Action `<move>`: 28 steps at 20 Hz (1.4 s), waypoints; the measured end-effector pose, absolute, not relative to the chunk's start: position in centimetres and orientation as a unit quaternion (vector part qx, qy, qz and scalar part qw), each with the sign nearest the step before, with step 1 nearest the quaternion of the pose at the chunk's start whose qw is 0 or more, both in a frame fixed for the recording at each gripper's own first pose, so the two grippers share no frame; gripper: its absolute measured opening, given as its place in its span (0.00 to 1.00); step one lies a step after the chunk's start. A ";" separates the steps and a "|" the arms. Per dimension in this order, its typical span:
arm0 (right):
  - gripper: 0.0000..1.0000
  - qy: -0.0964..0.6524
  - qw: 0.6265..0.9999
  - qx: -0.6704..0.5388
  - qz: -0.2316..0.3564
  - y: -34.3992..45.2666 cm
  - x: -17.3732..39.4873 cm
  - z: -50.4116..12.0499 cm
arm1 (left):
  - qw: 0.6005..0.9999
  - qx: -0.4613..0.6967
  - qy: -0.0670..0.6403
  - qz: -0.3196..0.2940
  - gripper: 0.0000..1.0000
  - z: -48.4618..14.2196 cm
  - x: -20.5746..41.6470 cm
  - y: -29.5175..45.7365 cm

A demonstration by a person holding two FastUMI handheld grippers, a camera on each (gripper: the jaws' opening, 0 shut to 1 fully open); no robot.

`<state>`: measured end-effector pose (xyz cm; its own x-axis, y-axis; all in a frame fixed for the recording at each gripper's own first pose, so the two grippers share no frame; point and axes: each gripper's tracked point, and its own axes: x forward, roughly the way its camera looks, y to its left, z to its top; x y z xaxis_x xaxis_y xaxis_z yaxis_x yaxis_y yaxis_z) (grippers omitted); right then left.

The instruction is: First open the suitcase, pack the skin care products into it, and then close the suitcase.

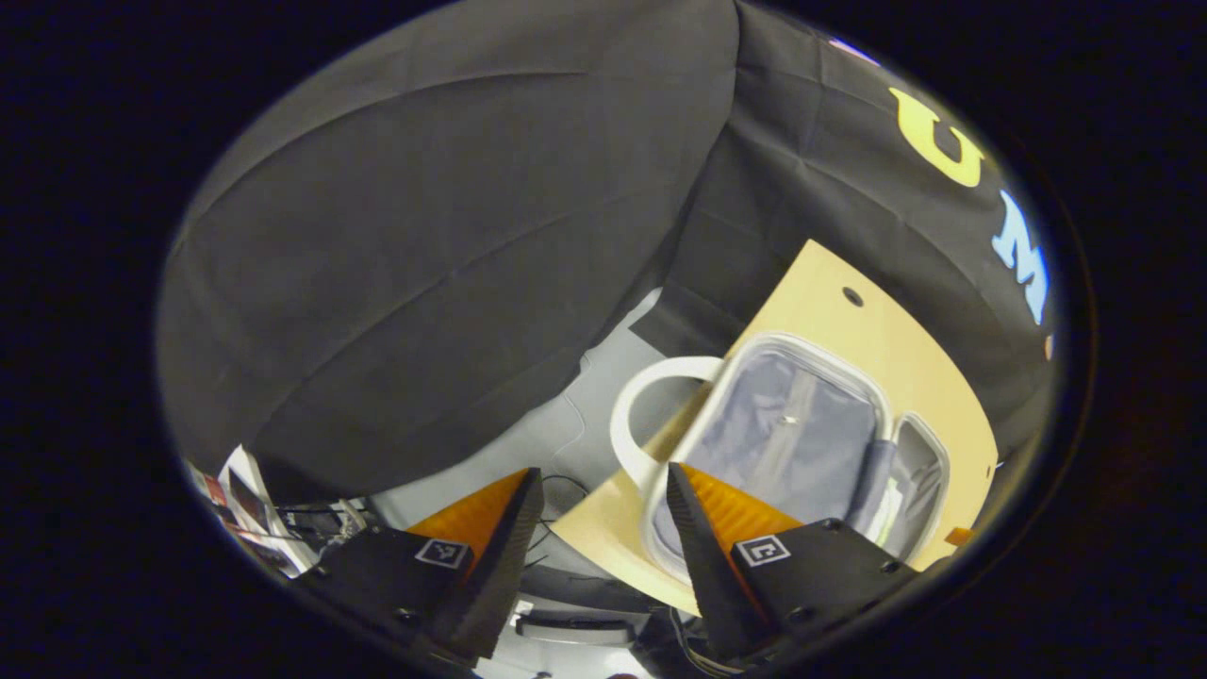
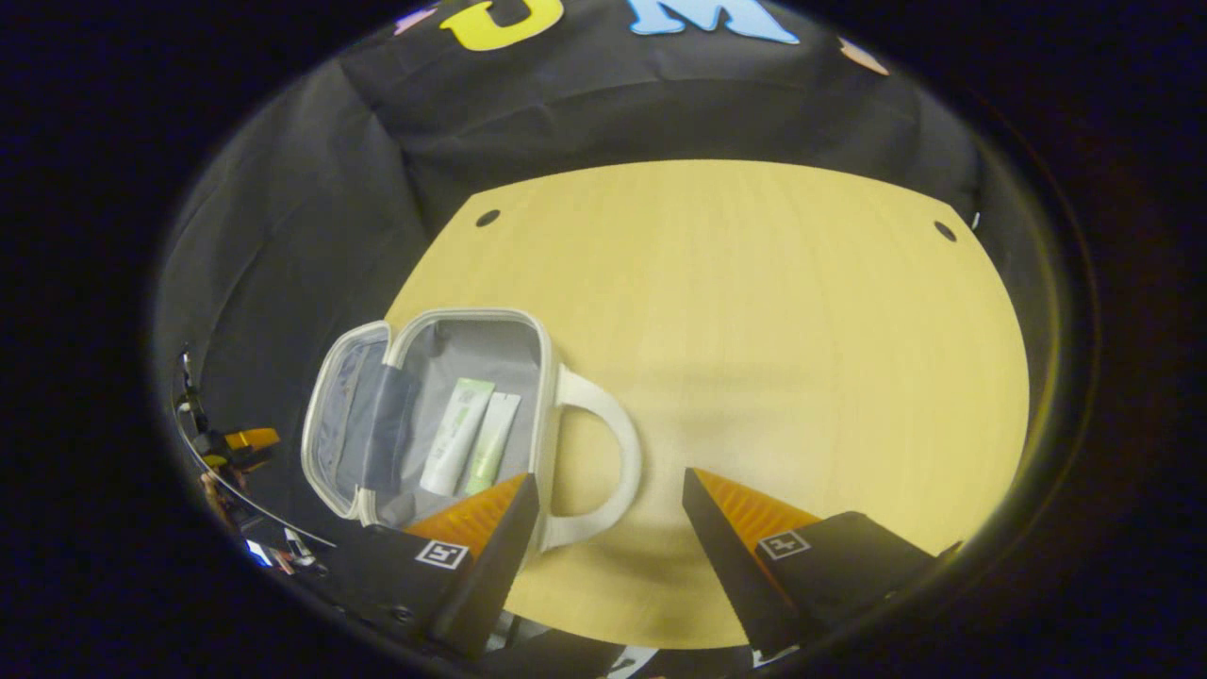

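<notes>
In the right gripper view a small white suitcase (image 2: 542, 377) lies open on the left side of the wooden table (image 2: 754, 311). Its lid (image 2: 344, 424) is folded out to the left and its looped handle (image 2: 618, 434) points right. Two pale skin care tubes (image 2: 457, 424) (image 2: 493, 441) lie side by side on the grey lining. My right gripper (image 2: 611, 481) hovers open over the handle and holds nothing. The left gripper view shows the same suitcase (image 1: 801, 434) from the side with its lid (image 1: 919, 481) open. There my left gripper (image 1: 603, 471) is open and empty beside the handle (image 1: 627, 424), off the table's edge.
The table has a small round hole near each far corner (image 2: 487, 218) (image 2: 945, 230). Grey floor (image 1: 566, 424) lies beyond the table's left edge, with cluttered items and cables (image 1: 264, 514) lower down. Black cloth walls enclose the booth.
</notes>
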<state>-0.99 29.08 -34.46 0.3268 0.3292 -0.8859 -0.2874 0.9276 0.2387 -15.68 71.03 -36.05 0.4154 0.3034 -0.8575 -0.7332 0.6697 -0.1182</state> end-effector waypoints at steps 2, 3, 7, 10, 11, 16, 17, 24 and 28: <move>0.95 0.557 0.814 0.031 0.162 27.7 -1.9 -34.7 | 0.800 -0.259 0.456 0.290 0.87 -38.3 -14.3 72.1; 0.95 0.559 0.815 0.037 0.148 27.0 -2.2 -34.8 | 0.800 -0.264 0.466 0.272 0.87 -39.3 -13.3 72.4; 0.95 0.558 0.821 0.050 0.112 25.0 -2.5 -34.3 | 0.783 -0.270 0.495 0.264 0.87 -43.9 -10.8 74.3; 0.95 0.552 0.826 0.054 0.103 24.6 -2.3 -33.8 | 0.763 -0.278 0.515 0.274 0.87 -47.1 -10.7 75.3; 0.95 0.555 0.824 0.054 0.103 24.6 -2.6 -33.9 | 0.757 -0.282 0.521 0.276 0.89 -48.2 -10.8 75.3; 0.95 0.567 0.816 0.052 0.105 25.1 -3.4 -35.0 | 0.729 -0.396 0.495 0.259 0.86 -50.5 -9.7 73.5; 0.95 0.570 0.813 0.053 0.106 25.2 -3.7 -35.2 | 0.720 -0.422 0.487 0.259 0.83 -50.5 -9.9 73.6; 0.94 0.579 0.804 0.063 0.119 25.5 -4.7 -35.5 | 0.738 -0.424 0.455 0.263 0.24 -48.2 -8.7 73.0; 0.94 0.580 0.802 0.076 0.121 25.4 -4.8 -35.6 | 0.772 -0.401 0.425 0.252 0.23 -42.9 -8.0 72.4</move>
